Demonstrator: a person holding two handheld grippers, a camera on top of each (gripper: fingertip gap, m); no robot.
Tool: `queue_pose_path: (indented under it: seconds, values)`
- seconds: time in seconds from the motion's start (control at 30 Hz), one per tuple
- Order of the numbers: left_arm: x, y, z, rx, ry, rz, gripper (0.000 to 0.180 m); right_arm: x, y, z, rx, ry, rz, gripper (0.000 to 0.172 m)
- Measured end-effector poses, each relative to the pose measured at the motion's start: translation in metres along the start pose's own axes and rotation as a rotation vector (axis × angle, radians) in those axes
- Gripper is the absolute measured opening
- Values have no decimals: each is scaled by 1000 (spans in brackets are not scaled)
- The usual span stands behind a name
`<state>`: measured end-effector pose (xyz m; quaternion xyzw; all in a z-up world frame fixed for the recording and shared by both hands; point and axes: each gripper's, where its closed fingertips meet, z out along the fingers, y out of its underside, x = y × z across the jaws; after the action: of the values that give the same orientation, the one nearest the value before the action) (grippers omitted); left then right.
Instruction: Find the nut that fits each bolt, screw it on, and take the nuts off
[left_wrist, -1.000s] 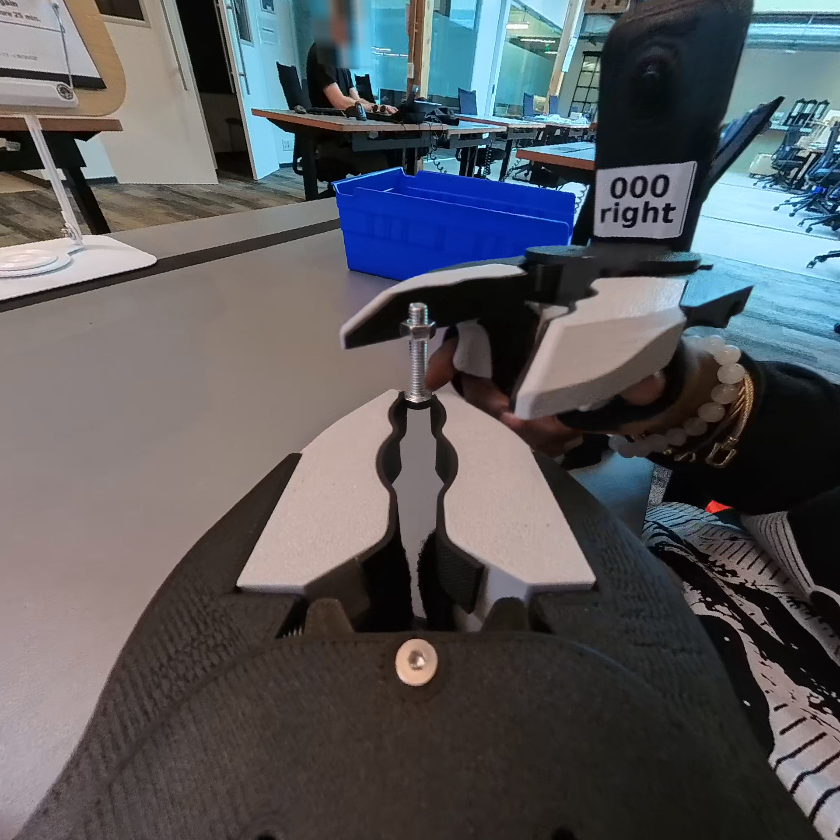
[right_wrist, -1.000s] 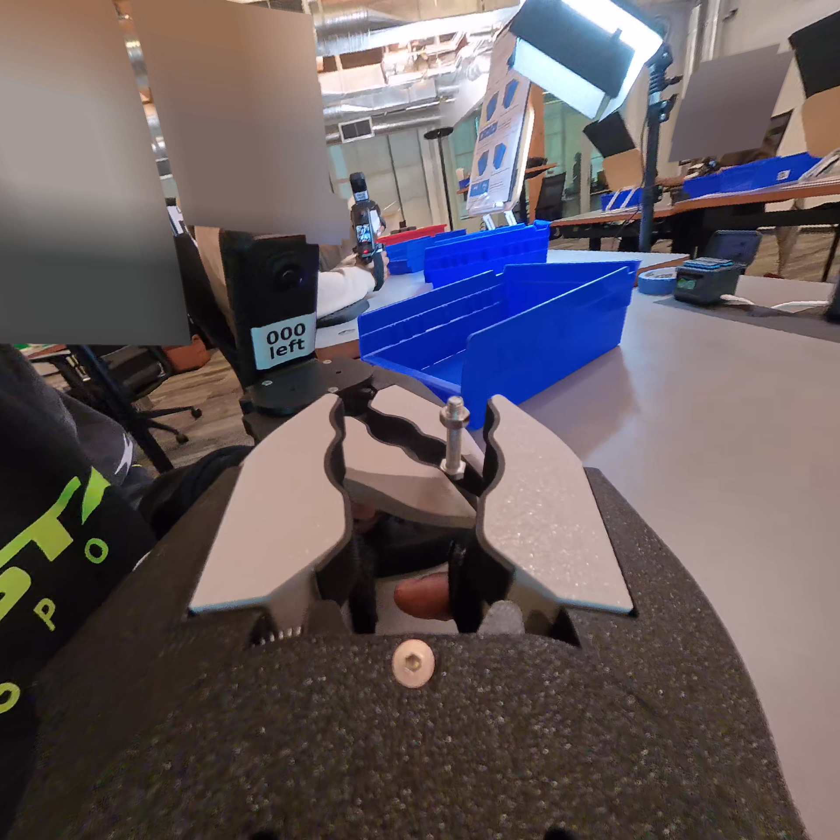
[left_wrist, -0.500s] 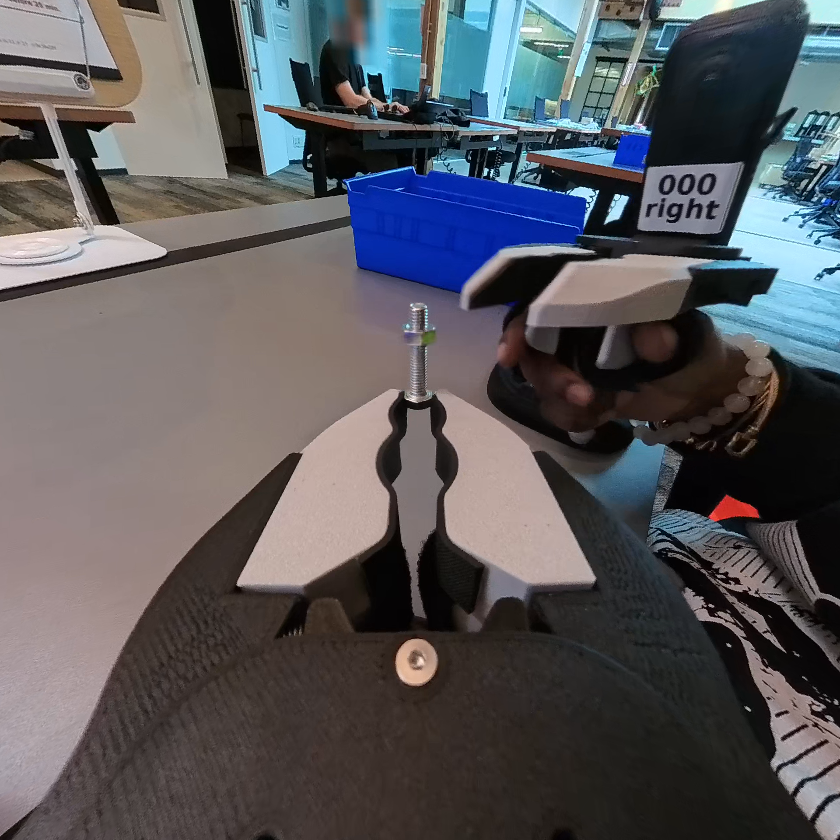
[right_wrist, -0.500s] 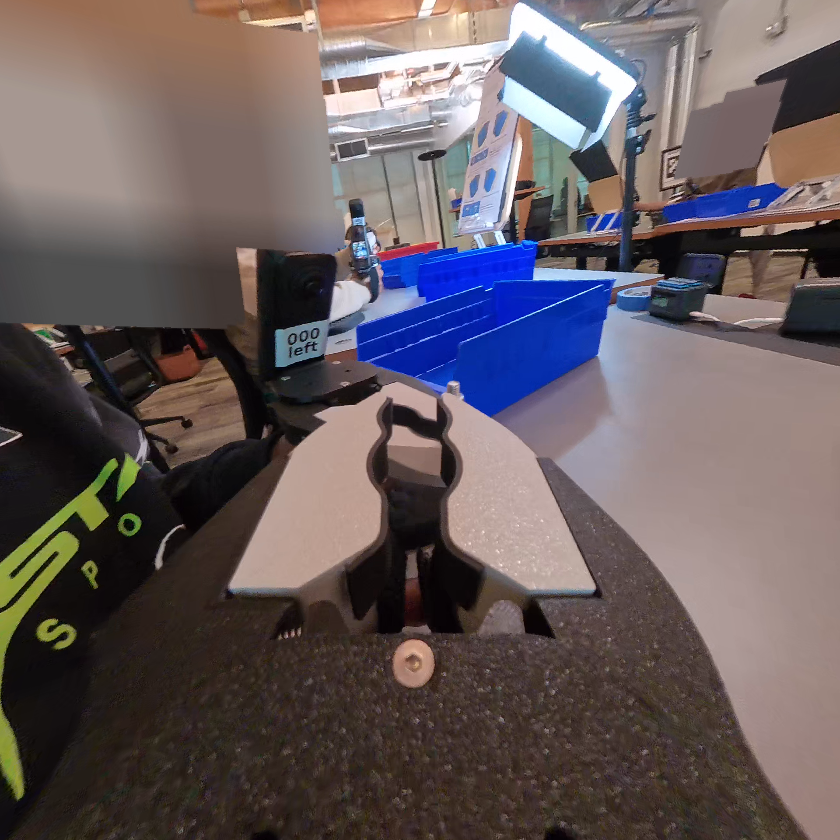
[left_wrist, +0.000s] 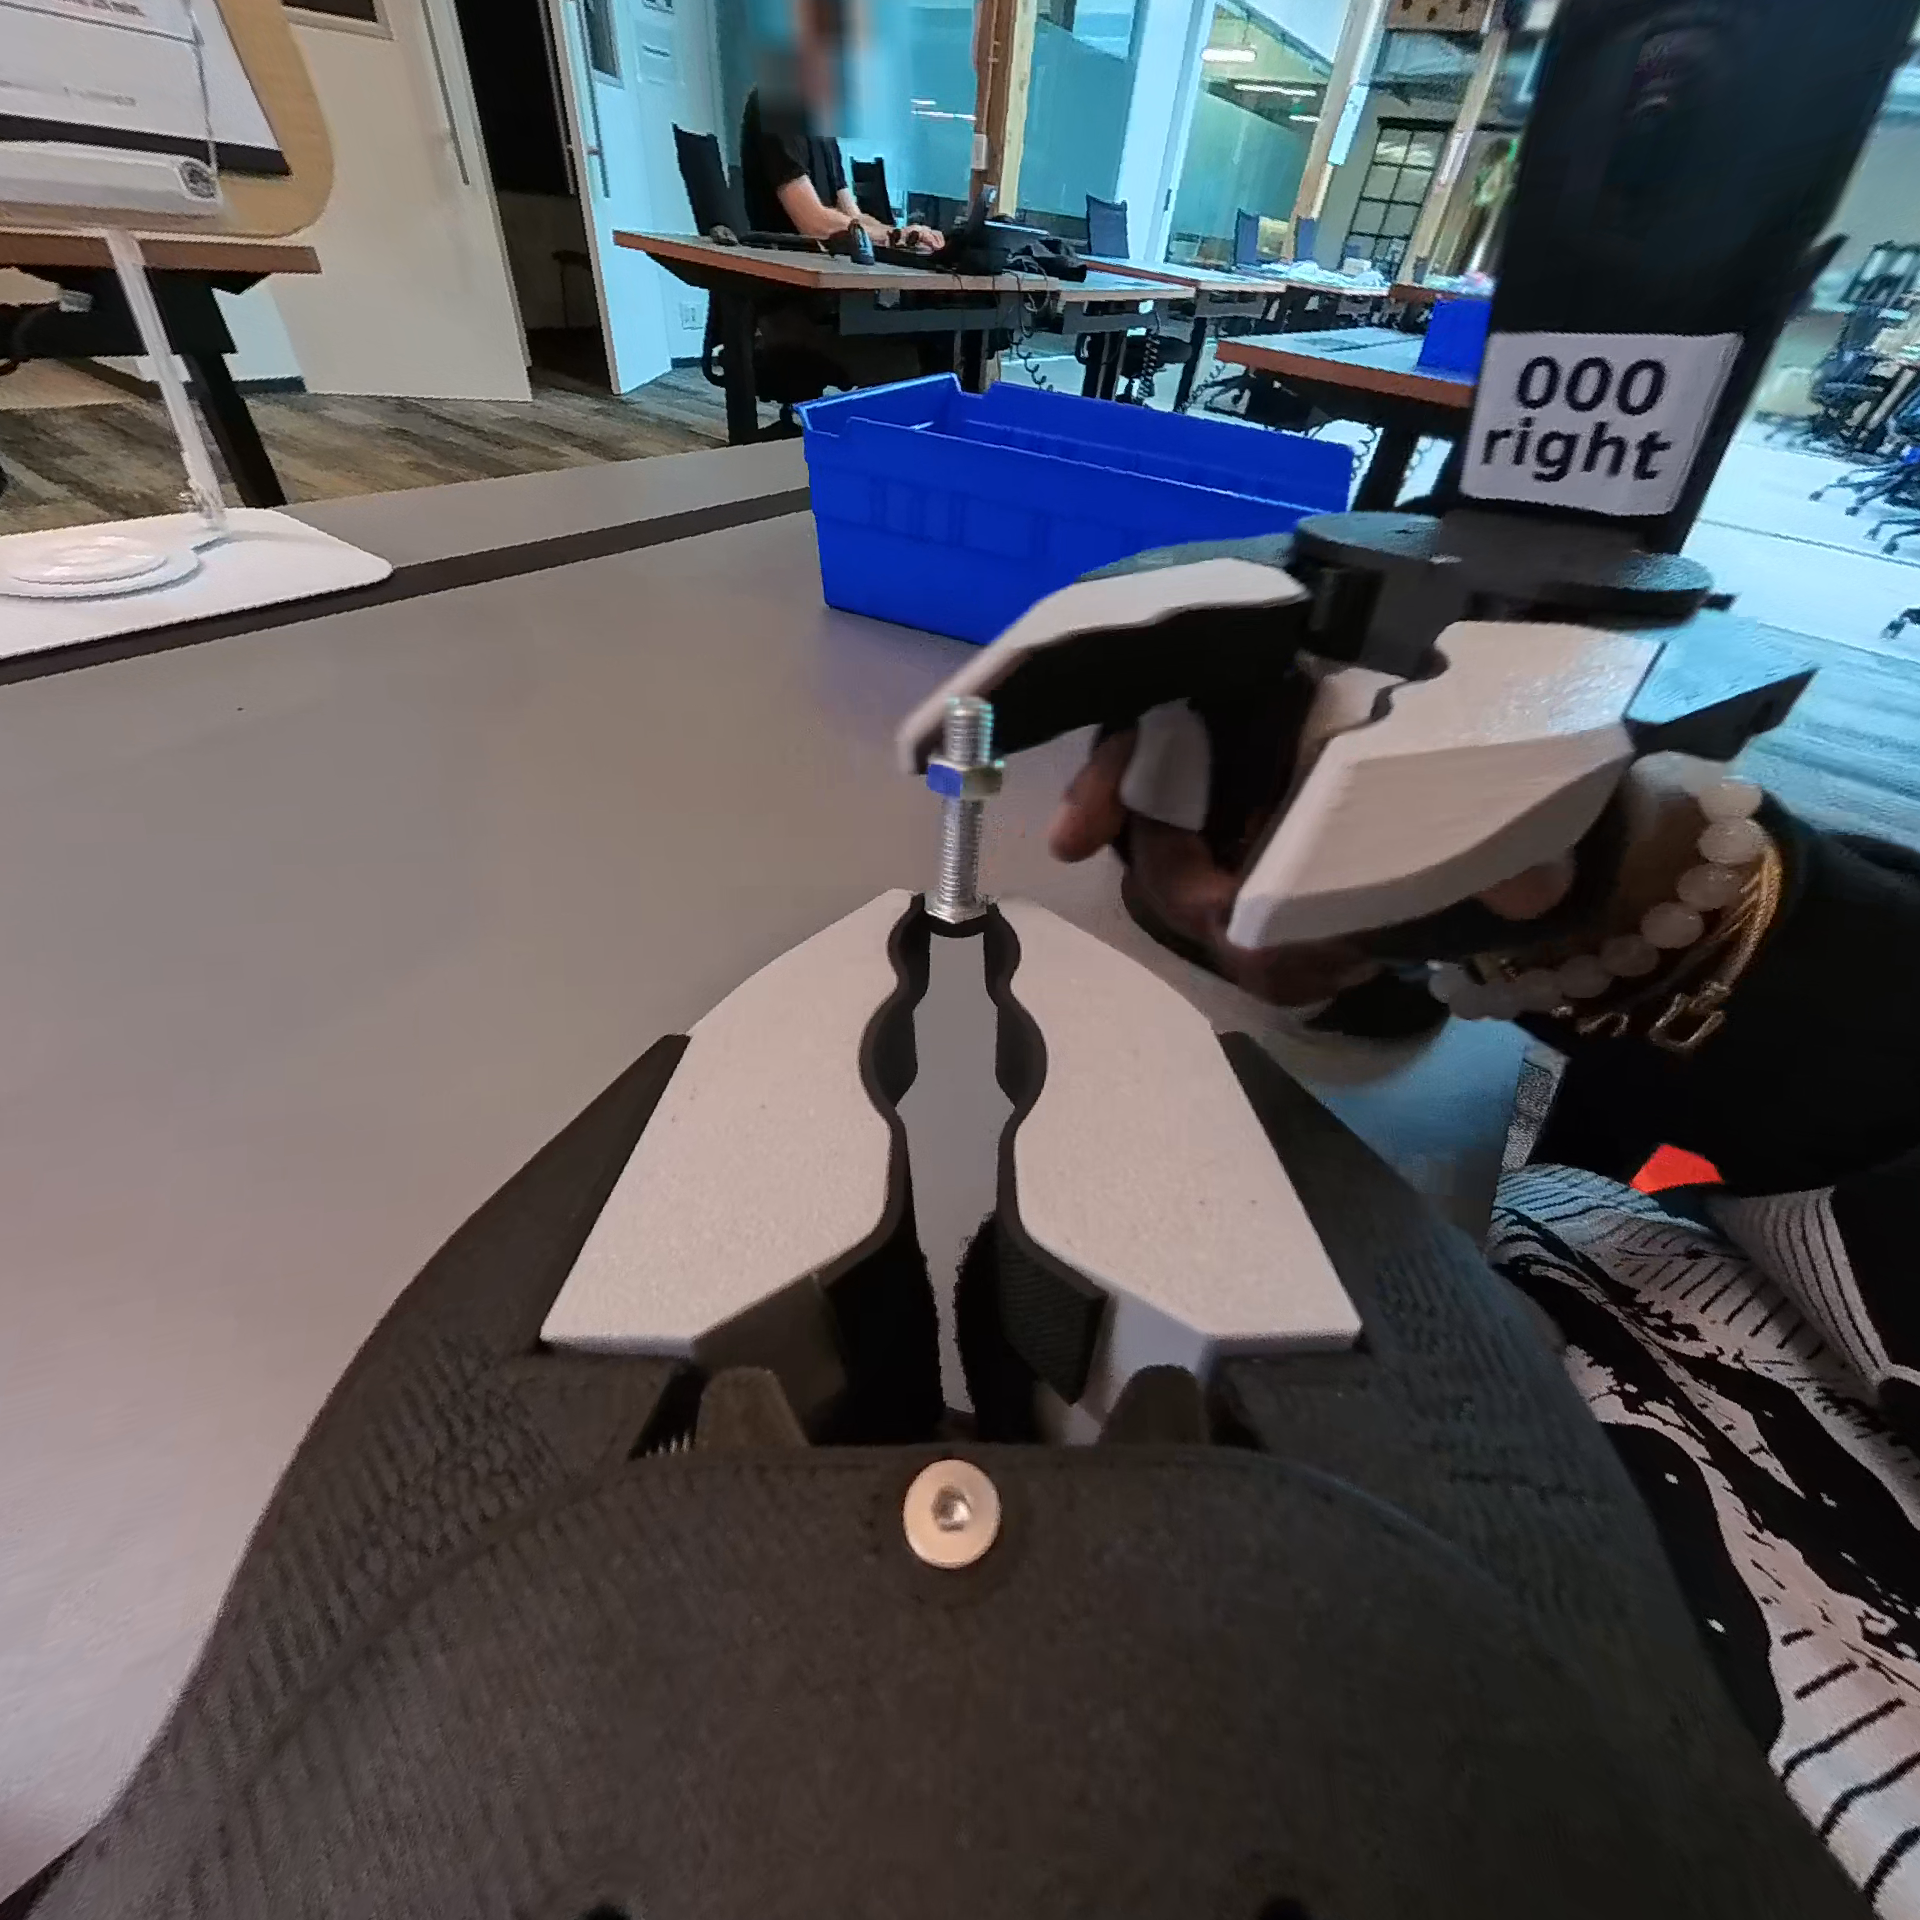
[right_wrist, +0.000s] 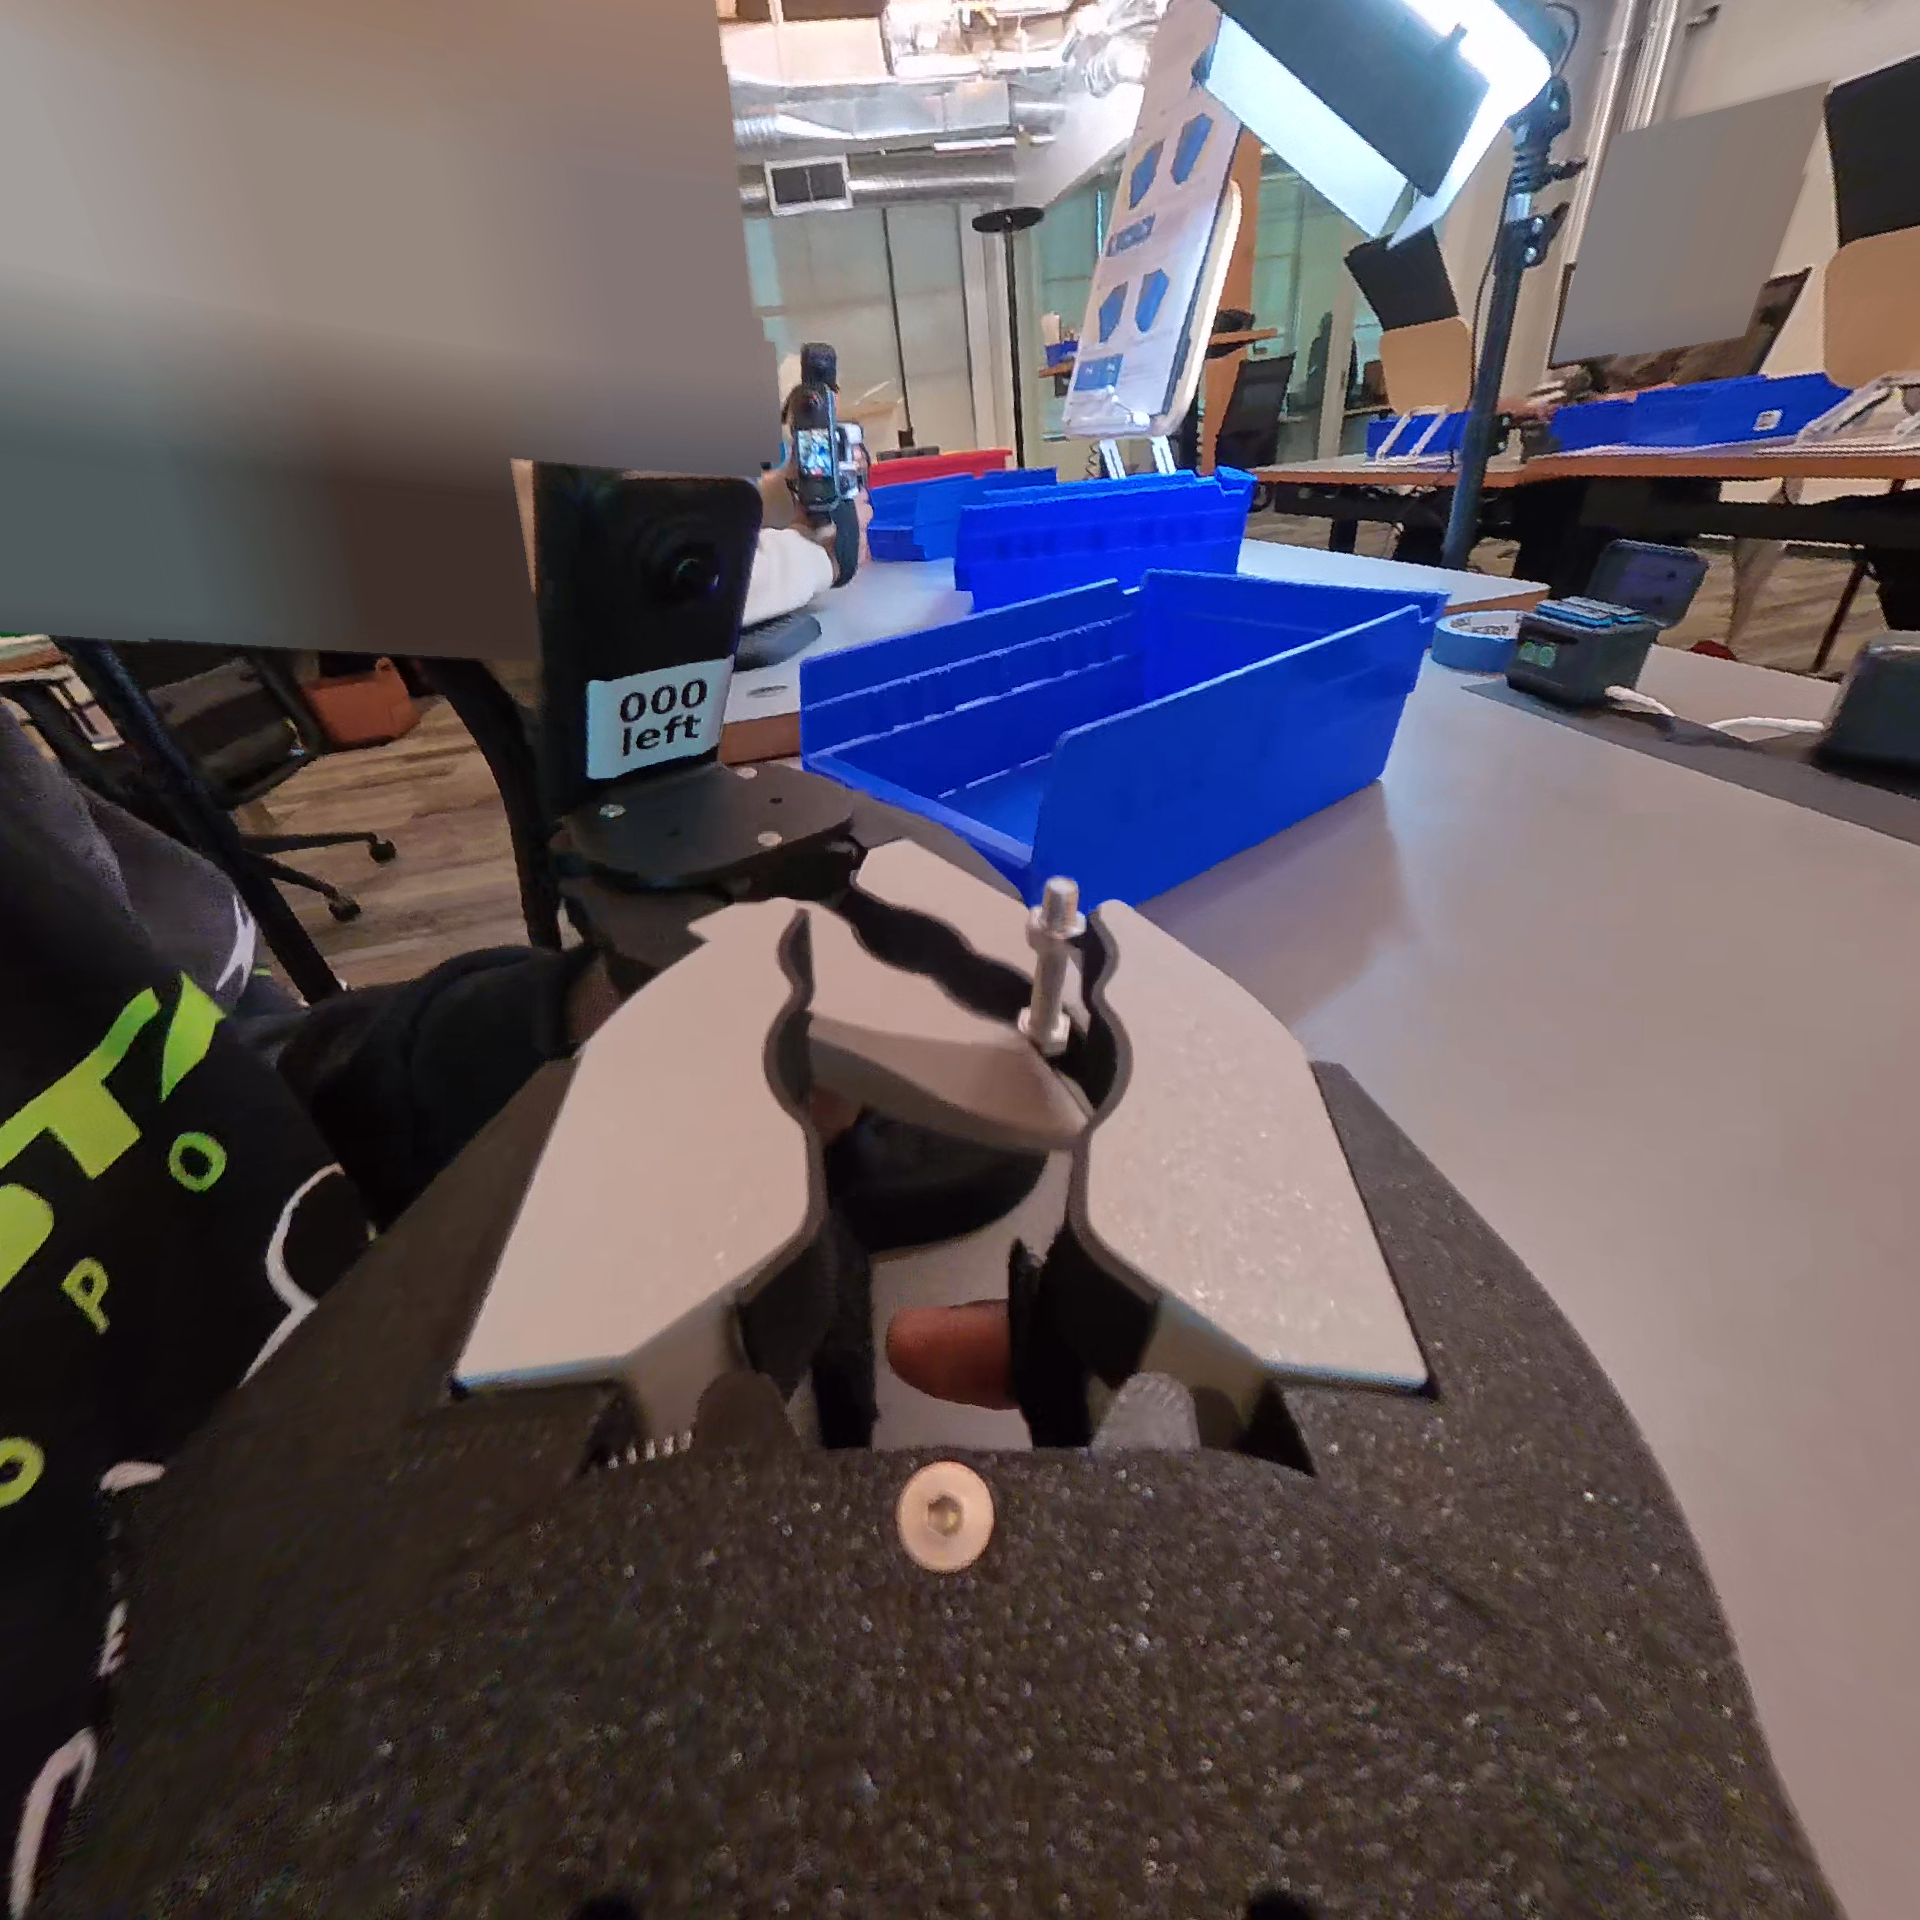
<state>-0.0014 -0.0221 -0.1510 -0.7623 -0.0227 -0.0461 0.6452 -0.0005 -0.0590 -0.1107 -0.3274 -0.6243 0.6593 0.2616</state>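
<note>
Each camera sits just behind its own tongs, low over the grey tabletop (left_wrist: 416, 831), looking forward along them. The two face each other at close range (nearly head-on), sharing the upright bolt (left_wrist: 961, 821) (right_wrist: 1051, 971) at twelve o'clock and the blue bin (left_wrist: 1039, 520) (right_wrist: 1195, 769).

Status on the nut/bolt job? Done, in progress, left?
Done: a nut is threaded onto the bolt, sitting near the tip. In hand: the left gripper clamps the bolt's head, shaft upright; the right gripper is open, one finger beside the nut. Left: turning the nut either way. No other bolts or nuts show; the blue bin looks empty.
</note>
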Motion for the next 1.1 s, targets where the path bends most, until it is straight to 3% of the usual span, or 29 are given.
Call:
queue_pose_path:
  seconds: [0.03,0.07,0.13,0.27,0.43,0.7,0.77,0.83,0.93,1.1]
  values:
    - [0,0,0,-2,0,-1,10,-1,0,-7,-11,-1,-3,41]
    - [0,0,0,-3,-2,-3,10,-5,-1,-14,-17,-29,-12,19]
    - [0,1,1,-6,2,0,10,-4,-7,-24,-13,-22,-12,13]
    - [2,2,2,-19,0,26,10,16,-14,-26,-64,91,-34,15]
    - [5,4,3,-37,-5,63,10,17,-6,-13,-147,75,-46,17]
    - [9,5,4,-40,17,83,10,18,-3,-14,-179,78,-61,6]
    - [10,5,4,-42,30,78,24,21,-8,-20,-164,97,-59,6]
    - [9,6,5,-53,32,66,39,32,-19,-36,-135,145,-55,6]
    - [7,5,5,-51,24,58,47,68,-42,-82,-132,321,-86,6]
    - [4,4,5,-46,14,45,49,163,-77,-209,-205,765,-127,6]
